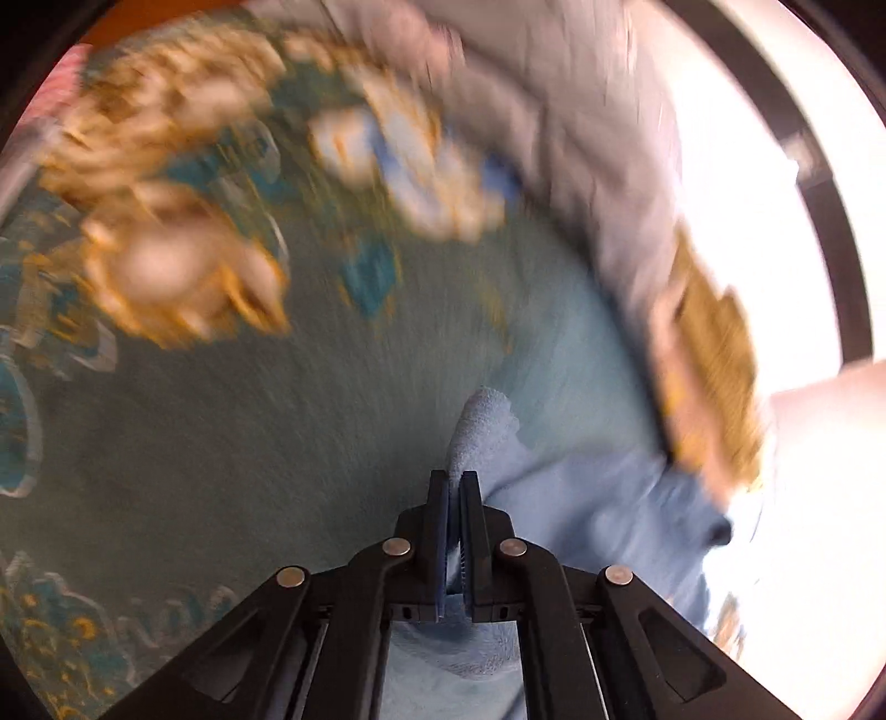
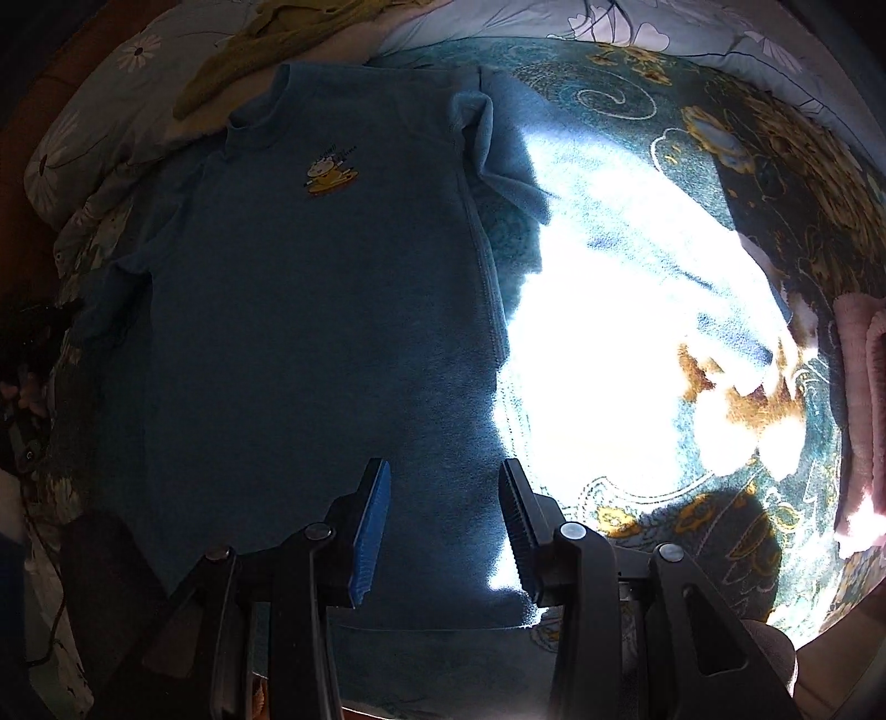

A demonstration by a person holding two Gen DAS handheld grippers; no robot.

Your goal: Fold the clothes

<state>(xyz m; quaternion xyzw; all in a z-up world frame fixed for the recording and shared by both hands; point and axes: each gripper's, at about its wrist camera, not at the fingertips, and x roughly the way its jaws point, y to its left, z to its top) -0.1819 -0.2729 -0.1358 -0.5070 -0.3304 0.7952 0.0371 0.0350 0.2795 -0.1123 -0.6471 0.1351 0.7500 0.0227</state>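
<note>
A blue fleece top point(image 2: 310, 310) with a small yellow chest print point(image 2: 330, 171) lies flat on a teal patterned blanket point(image 2: 692, 138), neck away from me. Its right sleeve point(image 2: 637, 260) stretches out to the right into bright sunlight. My right gripper point(image 2: 444, 471) is open and empty, hovering over the top's lower hem. In the left wrist view, which is motion-blurred, my left gripper point(image 1: 454, 476) is shut on a fold of light blue fleece point(image 1: 482, 426), with more of that fleece point(image 1: 598, 509) trailing to the right.
A yellow-green garment point(image 2: 266, 44) lies on floral bedding point(image 2: 99, 122) beyond the top's neck. A pink cloth point(image 2: 858, 399) sits at the right edge. A bright window with a dark frame point(image 1: 830, 232) shows at the right of the left wrist view.
</note>
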